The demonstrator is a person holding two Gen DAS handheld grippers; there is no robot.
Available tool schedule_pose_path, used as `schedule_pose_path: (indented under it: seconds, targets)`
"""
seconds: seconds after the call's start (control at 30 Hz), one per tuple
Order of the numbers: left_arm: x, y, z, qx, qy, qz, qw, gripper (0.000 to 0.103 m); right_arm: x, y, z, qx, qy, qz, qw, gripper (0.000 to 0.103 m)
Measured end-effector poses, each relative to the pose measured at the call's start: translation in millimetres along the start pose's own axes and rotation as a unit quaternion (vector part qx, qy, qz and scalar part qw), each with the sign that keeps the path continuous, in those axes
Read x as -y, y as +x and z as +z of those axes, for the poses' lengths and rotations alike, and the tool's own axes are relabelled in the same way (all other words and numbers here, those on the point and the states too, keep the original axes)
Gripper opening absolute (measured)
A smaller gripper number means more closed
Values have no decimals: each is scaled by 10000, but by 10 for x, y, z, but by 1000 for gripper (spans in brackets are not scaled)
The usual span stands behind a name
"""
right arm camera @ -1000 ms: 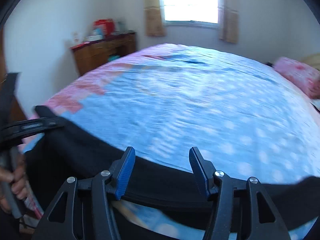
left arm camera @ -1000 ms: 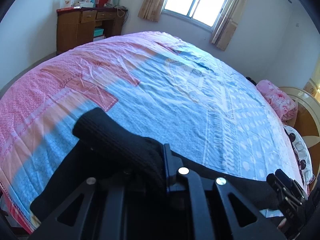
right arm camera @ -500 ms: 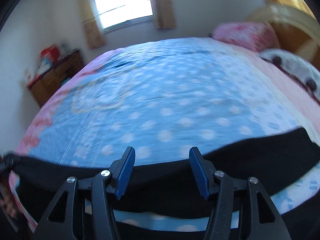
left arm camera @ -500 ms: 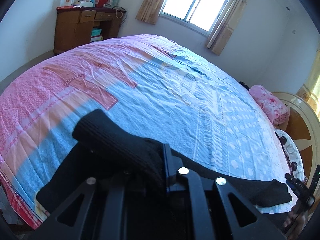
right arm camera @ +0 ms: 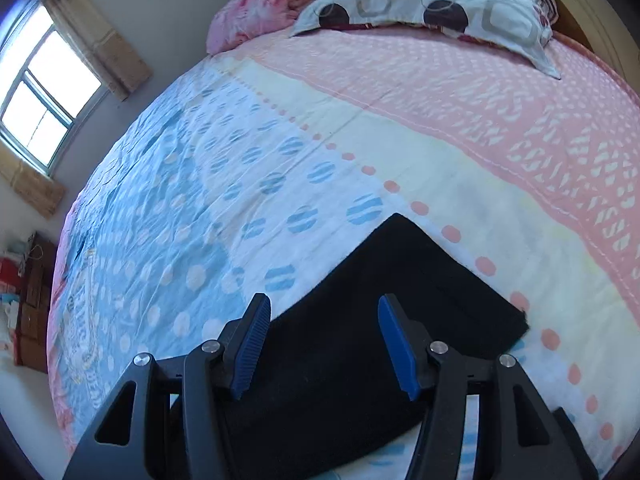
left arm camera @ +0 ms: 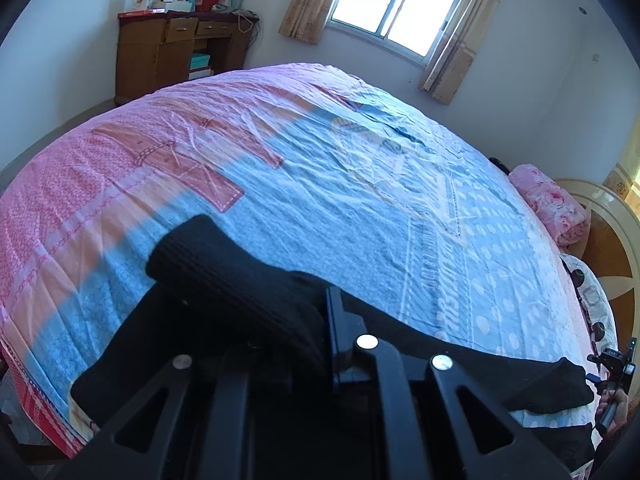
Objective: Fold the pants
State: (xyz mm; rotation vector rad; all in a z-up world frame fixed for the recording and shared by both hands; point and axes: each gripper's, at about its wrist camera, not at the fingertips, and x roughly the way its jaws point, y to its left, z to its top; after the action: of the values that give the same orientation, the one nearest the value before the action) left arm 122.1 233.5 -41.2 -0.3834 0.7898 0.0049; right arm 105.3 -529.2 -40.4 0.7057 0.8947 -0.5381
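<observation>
Left gripper (left arm camera: 332,320) is clenched on a bunched, ribbed end of the black pants (left arm camera: 248,292), probably the waistband, though the pads are buried in cloth so the exact bite is hard to read. It pins that end near the foot corner of the bed so the garment stays stretched along the near edge. Right gripper (right arm camera: 320,340) has its blue pads (right arm camera: 252,340) apart with nothing between them, hovering just above the far leg end of the pants (right arm camera: 400,300), which lies flat with a square corner toward the pillow (right arm camera: 432,4). Likely placed there to take the hem for a fold back toward the held end. Pants lie on the blue and pink bedspread (right arm camera: 240,152), well apart from the pillow and rolled pink blanket (right arm camera: 260,4). Fold not yet started.
</observation>
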Motion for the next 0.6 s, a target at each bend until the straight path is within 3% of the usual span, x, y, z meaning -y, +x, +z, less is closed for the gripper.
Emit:
schedule_pose_path:
  seconds: [0.07,0.1,0.2,0.37,0.4,0.47,0.5,0.53,0.6]
  targets:
    - [1,-11,0,0,17,16,10000,13,-67,133,71,-25,-172,-253,9995,58]
    - [4,-14,0,-1,26,21,10000,13,-154,228,94,-76,-285,-603,9977,58]
    - [2,-12,-7,-11,43,47,10000,13,-104,428,160,-278,-155,-937,9951,58]
    - [0,6,-3,-78,78,75,9999,13,-230,652,268,-301,-490,-1757,9828,55]
    - [4,4,-3,-76,98,78,9999,13,-233,683,264,-366,-510,-1832,9811,51]
    - [11,14,2,-94,136,85,9998,13,-197,677,257,-363,-518,-2025,9772,26]
    - [16,23,6,-106,148,78,9998,13,-165,651,261,-368,-521,-2014,9774,21]
    - [19,31,13,-118,162,61,9998,13,-119,610,272,-379,-516,-1942,9789,11]
    - [20,36,39,-121,157,11,9998,13,12,487,290,-400,-328,-1550,9866,6]
